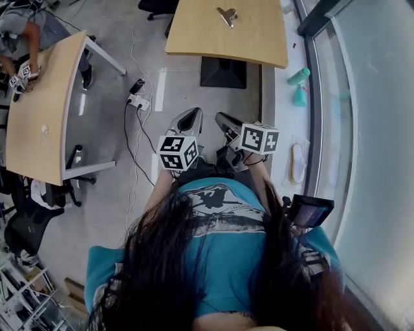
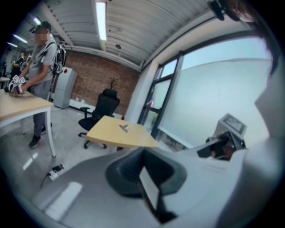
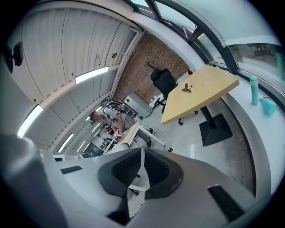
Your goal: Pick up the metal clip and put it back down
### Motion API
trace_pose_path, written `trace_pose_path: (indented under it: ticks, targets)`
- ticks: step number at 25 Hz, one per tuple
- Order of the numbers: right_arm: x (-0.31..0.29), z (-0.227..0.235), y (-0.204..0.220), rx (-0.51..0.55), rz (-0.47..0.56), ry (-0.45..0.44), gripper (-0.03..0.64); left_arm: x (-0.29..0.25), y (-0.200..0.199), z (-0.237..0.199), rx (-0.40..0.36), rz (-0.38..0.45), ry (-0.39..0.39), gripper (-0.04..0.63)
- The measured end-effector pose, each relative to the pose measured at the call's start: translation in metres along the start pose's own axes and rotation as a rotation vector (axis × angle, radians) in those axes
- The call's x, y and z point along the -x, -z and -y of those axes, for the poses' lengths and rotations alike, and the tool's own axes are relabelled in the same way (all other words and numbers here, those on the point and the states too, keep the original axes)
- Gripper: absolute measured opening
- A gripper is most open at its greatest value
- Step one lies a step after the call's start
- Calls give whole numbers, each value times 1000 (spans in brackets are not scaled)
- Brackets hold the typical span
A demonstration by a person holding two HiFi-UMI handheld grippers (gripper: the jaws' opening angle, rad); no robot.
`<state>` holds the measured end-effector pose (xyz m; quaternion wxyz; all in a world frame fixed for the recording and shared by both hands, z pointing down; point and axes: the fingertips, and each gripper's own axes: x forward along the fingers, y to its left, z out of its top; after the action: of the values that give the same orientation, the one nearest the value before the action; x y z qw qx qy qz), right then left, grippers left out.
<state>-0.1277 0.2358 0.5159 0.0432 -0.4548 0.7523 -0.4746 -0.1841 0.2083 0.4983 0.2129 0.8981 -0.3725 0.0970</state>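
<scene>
The metal clip (image 1: 227, 16) lies on the far wooden table (image 1: 194, 35), near its middle. It also shows small in the left gripper view as the clip (image 2: 124, 128) and in the right gripper view as the clip (image 3: 186, 88). My left gripper (image 1: 189, 119) and right gripper (image 1: 226, 121) hang side by side close to my body, over the floor and well short of that table. Both point toward it. The left gripper (image 2: 144, 167) has its dark pads together with nothing between them. The right gripper (image 3: 141, 167) is likewise shut and empty.
The table's black base (image 1: 223, 72) stands on the floor between me and the clip. A power strip (image 1: 138, 101) with cables lies left of my path. A second table (image 1: 39, 116) with a person (image 1: 26, 32) is at the left. Teal bottles (image 1: 299, 84) stand by the window at the right.
</scene>
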Motion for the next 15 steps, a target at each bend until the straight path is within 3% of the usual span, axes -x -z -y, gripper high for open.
trace_pose_path:
  ticks: [15]
  targets:
    - [6,-17,12,32,10,22,35,20,-2,4,0,34,36,2]
